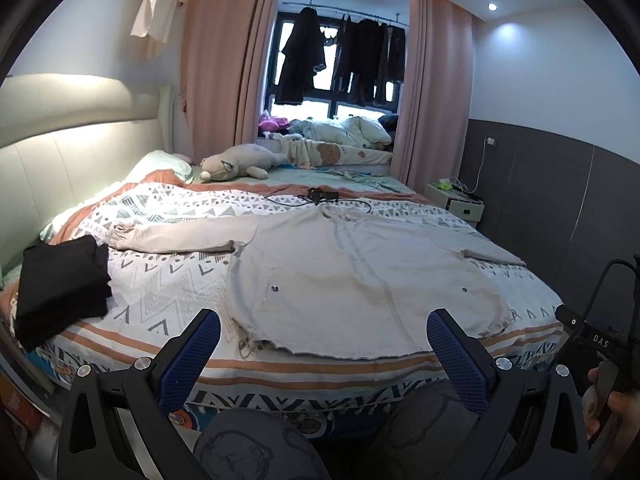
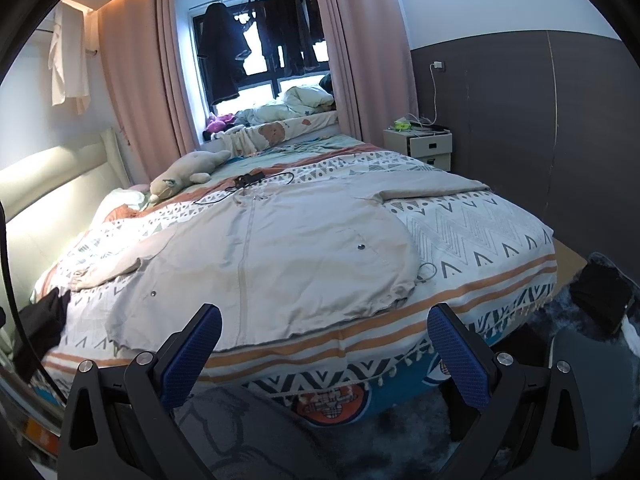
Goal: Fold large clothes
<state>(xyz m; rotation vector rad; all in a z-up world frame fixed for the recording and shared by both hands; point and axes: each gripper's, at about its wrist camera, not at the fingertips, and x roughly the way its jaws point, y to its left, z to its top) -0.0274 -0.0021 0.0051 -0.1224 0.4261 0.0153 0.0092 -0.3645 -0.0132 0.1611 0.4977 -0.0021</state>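
Observation:
A large beige jacket (image 1: 352, 272) lies spread flat on the patterned bedspread (image 1: 168, 276), front up, sleeves stretched out left and right, hem toward me. The same jacket (image 2: 280, 248) fills the middle of the right wrist view. My left gripper (image 1: 324, 328) hovers open just short of the hem, blue pads wide apart, nothing between them. Likewise open and empty, my right gripper (image 2: 324, 328) hangs over the bed's near edge below the hem. A folded black garment (image 1: 60, 284) rests on the bed's left side.
A plush toy (image 1: 236, 164) lies near the headboard, and a black device with a cable (image 1: 324, 194) sits beyond the jacket's collar. A white nightstand (image 2: 418, 146) stands at the far right. The person's knees (image 1: 256, 440) are below the grippers. A hand holds the other gripper's handle (image 1: 608, 396).

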